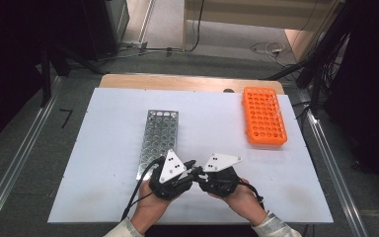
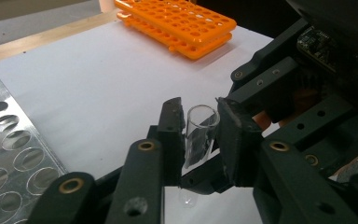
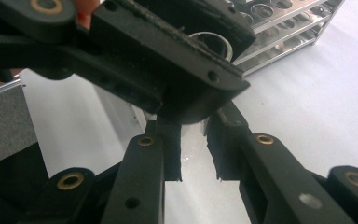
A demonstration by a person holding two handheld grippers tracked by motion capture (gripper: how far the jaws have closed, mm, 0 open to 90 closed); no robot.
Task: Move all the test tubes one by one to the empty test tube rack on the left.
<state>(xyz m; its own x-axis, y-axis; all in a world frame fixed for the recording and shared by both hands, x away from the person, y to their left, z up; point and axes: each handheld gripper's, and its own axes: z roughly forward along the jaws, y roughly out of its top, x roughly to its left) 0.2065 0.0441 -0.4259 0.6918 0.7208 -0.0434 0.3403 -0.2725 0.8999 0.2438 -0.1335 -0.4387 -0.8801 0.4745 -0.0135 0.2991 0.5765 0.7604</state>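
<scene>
Both claws meet low at the near middle of the white table (image 1: pixel 103 148), just in front of the metal rack (image 1: pixel 158 140). From above, the grey plates and the hands cover the jaws, so the tube cannot be made out there.

Left claw (image 2: pixel 200 135): jaws clamped on a clear glass test tube (image 2: pixel 200 133), open mouth up, slightly tilted. The rounded lower end shows faintly below the jaws and just over the table; contact with the table cannot be told. The upper part of the tube is clear to see; its middle is partly masked by the pads.

Right claw (image 3: pixel 193 151): jaws drawn together with a narrow gap between the pads. The left claw's body crosses in front and hides what lies at the tips. The tube's rim (image 3: pixel 214 42) shows just above that body. Whether the right pads press on the tube cannot be told.

Orange rack (image 1: pixel 264 116) lies well apart at the far right, its holes too small to check for contents.
</scene>
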